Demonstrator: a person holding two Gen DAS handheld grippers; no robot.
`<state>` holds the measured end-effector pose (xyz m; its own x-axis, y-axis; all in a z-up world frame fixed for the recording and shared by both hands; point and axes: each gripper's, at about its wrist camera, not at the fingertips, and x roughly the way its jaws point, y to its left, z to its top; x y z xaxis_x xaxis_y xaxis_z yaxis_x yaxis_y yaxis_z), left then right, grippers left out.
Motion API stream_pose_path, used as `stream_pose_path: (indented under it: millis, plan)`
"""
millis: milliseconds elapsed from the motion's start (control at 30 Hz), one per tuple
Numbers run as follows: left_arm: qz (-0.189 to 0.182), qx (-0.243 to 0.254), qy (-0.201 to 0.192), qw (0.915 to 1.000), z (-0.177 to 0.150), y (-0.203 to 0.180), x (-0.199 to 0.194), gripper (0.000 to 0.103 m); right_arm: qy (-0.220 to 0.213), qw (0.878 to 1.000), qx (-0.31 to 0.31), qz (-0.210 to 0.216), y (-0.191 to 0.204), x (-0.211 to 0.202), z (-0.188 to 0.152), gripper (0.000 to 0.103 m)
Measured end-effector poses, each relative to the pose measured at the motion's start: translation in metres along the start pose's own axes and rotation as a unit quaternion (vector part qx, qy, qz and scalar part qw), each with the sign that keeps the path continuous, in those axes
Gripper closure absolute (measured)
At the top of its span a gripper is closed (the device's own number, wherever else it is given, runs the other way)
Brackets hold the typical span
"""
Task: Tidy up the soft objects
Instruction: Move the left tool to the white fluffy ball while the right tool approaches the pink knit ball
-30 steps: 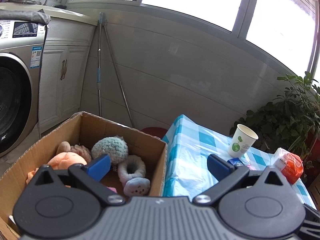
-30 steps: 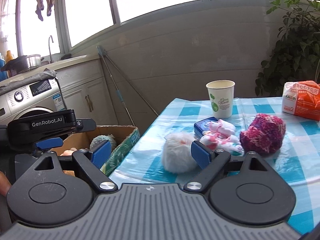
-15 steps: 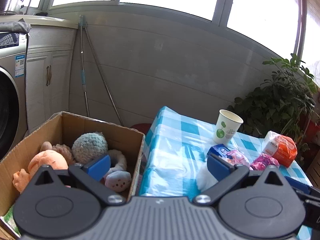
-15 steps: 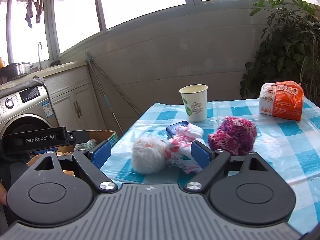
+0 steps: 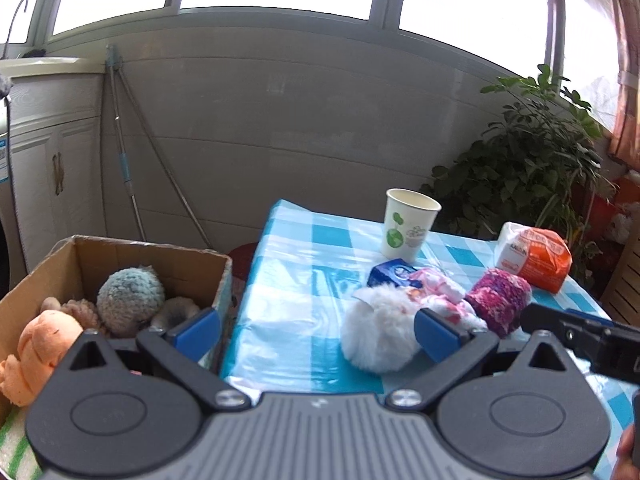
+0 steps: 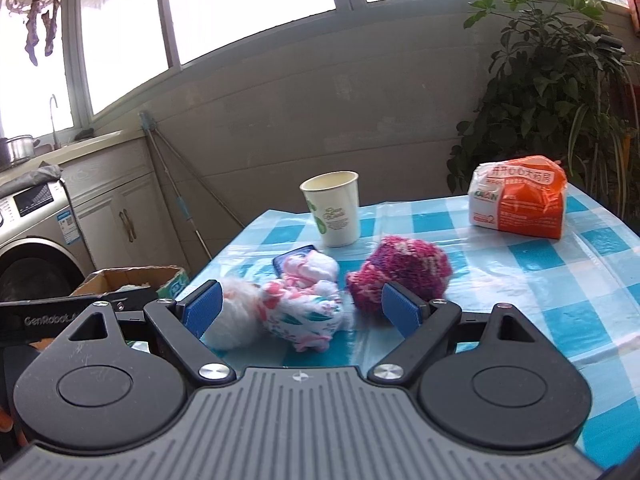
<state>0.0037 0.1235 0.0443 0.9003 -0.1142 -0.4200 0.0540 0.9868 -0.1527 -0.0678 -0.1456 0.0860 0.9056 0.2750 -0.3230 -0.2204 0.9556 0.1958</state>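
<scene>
- With both tools wide open and empty, nothing is gripped yet: my left tool (image 5: 316,330) hangs over the gap between the cardboard box (image 5: 120,246) and the counter (image 5: 288,288); my right tool (image 6: 302,312) faces the pile on the counter.
- Box, far left: already holds an orange plush (image 5: 38,344), a teal fuzzy ball (image 5: 130,300) and a grey ring toy (image 5: 176,310). Room left looks fine, but its near part is hidden behind my left tool.
- White fluffy ball (image 6: 236,324): near the counter's left edge, touching the floral cloth bundle (image 6: 308,312). Round, no real long axis. Risk: a sideways nudge rolls it off the edge, missing the box.
- Floral bundle: sits between my right tool's fingers in view, though I can't tell if it's within reach yet. Lumpy; long axis seems to run away from me toward the blue packet (image 6: 294,258), which it partly overlaps. Risk: closing deep grabs the packet too, or closing shallow only pinches loose fabric and it unrolls.
- Pink-purple knitted ball (image 6: 400,276): just right of the bundle, roughly round. May get dragged along.
- Paper cup (image 6: 332,208) behind: upright, light, easy to tip on a forward overshoot. Contents not visible.
- Orange tissue pack (image 6: 520,200), far right: well apart, no concern.
</scene>
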Motion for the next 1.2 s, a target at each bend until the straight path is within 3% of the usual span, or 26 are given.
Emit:
stream_pose_path:
  millis: [600, 833, 1200]
  plan:
    - [-0.022, 0.079, 0.003, 0.9966, -0.017, -0.049, 0.020, 0.001, 0.035, 0.997, 0.039, -0.055, -0.072, 0.050, 0.016, 0.000]
    - [-0.017, 0.087, 0.005, 0.9960, -0.018, -0.055, 0.028, 0.001, 0.049, 0.996, 0.057, -0.049, -0.083, 0.080, 0.015, 0.000]
    - [-0.003, 0.086, 0.008, 0.9962, -0.019, -0.051, 0.035, 0.001, 0.058, 0.996, 0.066, -0.024, -0.089, 0.096, 0.010, 0.000]
